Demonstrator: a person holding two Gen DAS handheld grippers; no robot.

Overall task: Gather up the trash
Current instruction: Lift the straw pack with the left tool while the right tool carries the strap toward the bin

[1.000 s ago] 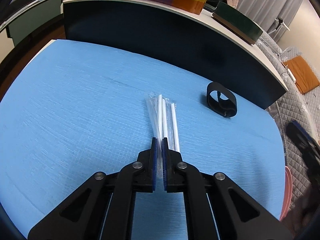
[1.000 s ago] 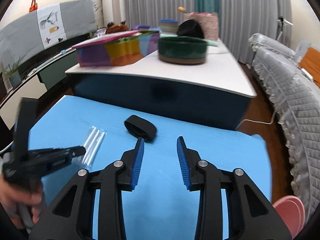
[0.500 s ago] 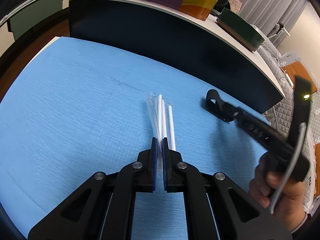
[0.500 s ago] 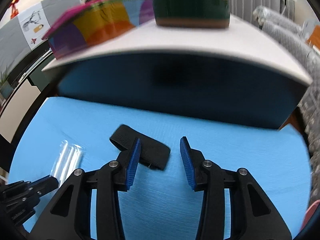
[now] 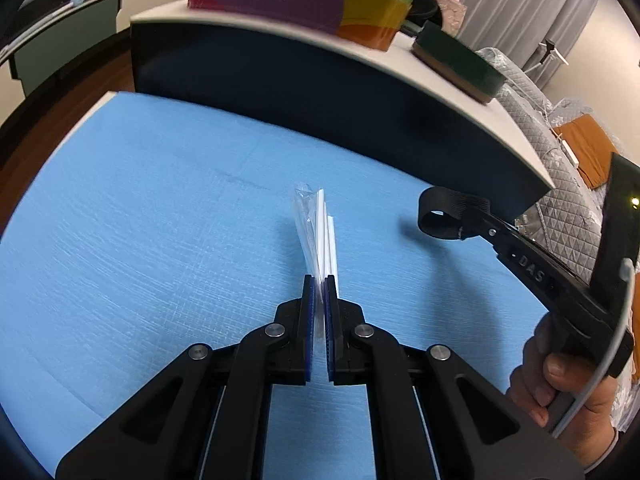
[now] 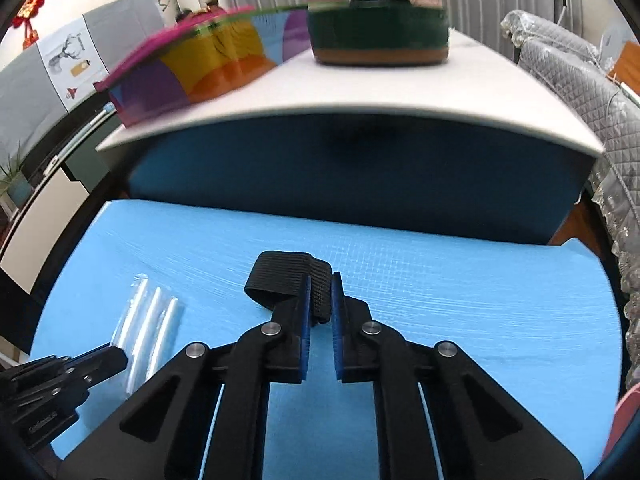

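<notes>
Both pick-ups are in hand: the left tool (image 5: 319, 280) is clamped on the wrapped straws (image 5: 320, 232) over the blue bench (image 5: 140, 220), the right tool (image 6: 320, 280) is closing on the black strap loop (image 6: 286, 276), so next likely comes lifting both away.

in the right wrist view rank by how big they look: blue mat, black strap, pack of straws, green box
1. blue mat
2. green box
3. black strap and pack of straws: look about alike, so unranked. The box sits farther off, so it is really bigger than it looks.
</notes>
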